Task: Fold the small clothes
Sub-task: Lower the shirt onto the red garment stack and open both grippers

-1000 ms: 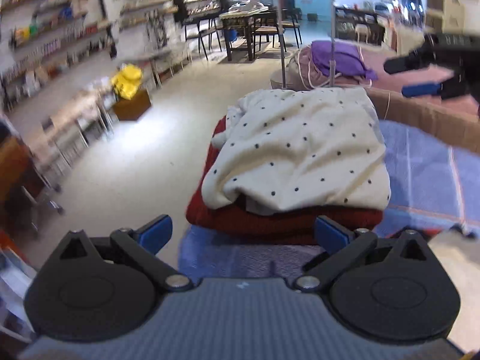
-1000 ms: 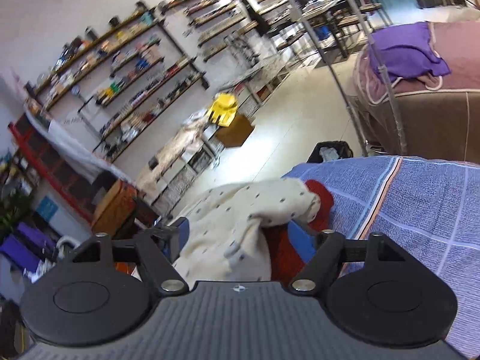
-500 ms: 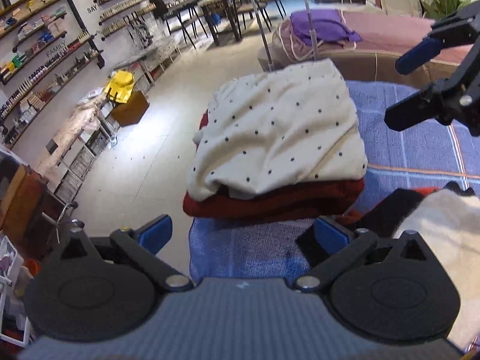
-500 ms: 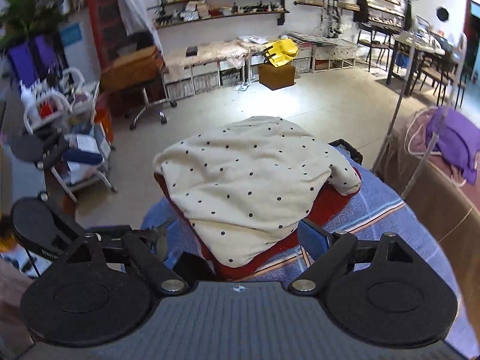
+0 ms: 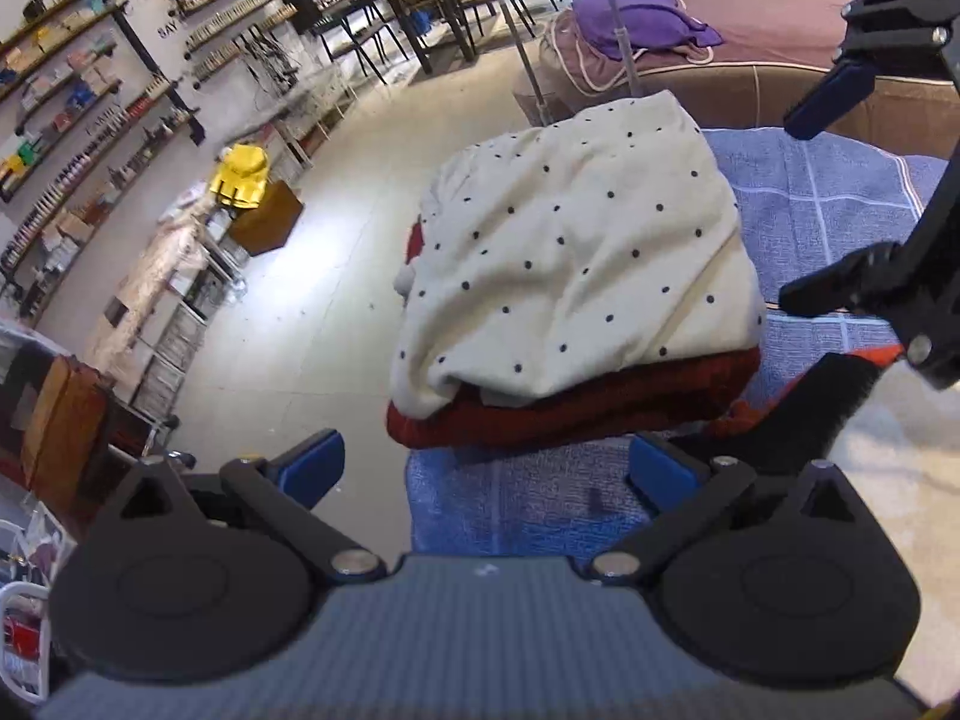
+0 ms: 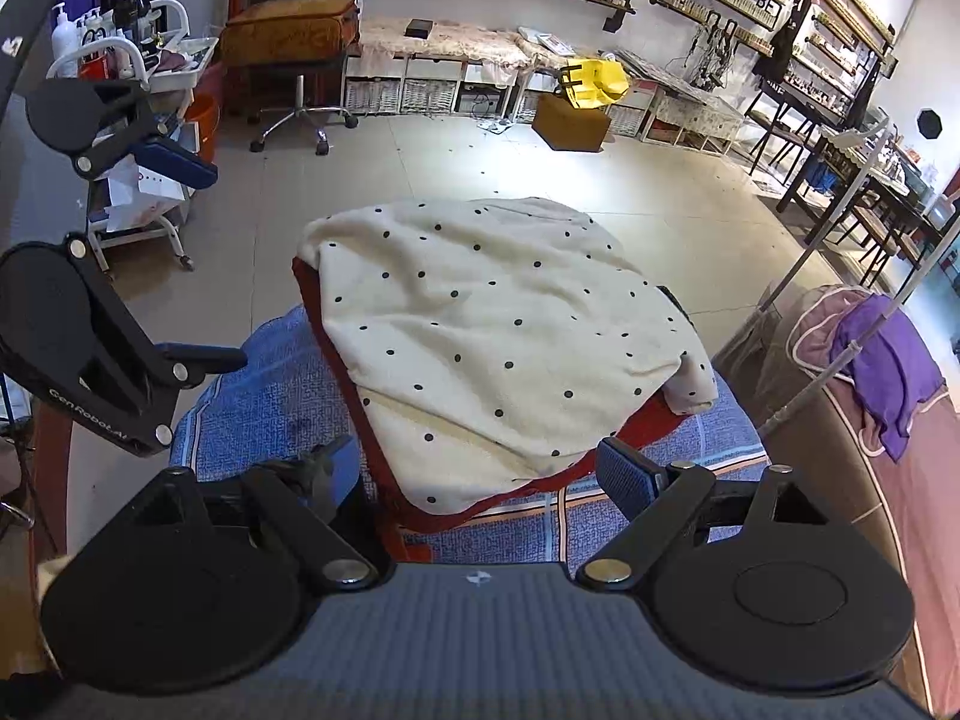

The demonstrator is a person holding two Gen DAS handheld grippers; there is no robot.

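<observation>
A folded cream garment with black dots [image 5: 576,264] lies on top of a folded dark red garment [image 5: 576,408], stacked at the corner of a table with a blue checked cloth [image 5: 810,192]. The stack also shows in the right wrist view [image 6: 480,348]. My left gripper [image 5: 486,468] is open and empty, just short of the stack's near edge. My right gripper [image 6: 486,474] is open and empty, its jaws either side of the stack's near corner. A black, orange and cream garment [image 5: 840,396] lies at the right of the left wrist view.
The table corner drops to a tiled floor [image 5: 324,276]. A brown sofa with purple cloth [image 6: 888,360] and a metal stand [image 6: 834,276] lie beyond the table. A white trolley [image 6: 138,96] and shelves [image 5: 90,120] stand further off.
Both grippers have drawn back from the stack and swung round it. The right gripper no longer touches the cream garment, and the stack lies still.
</observation>
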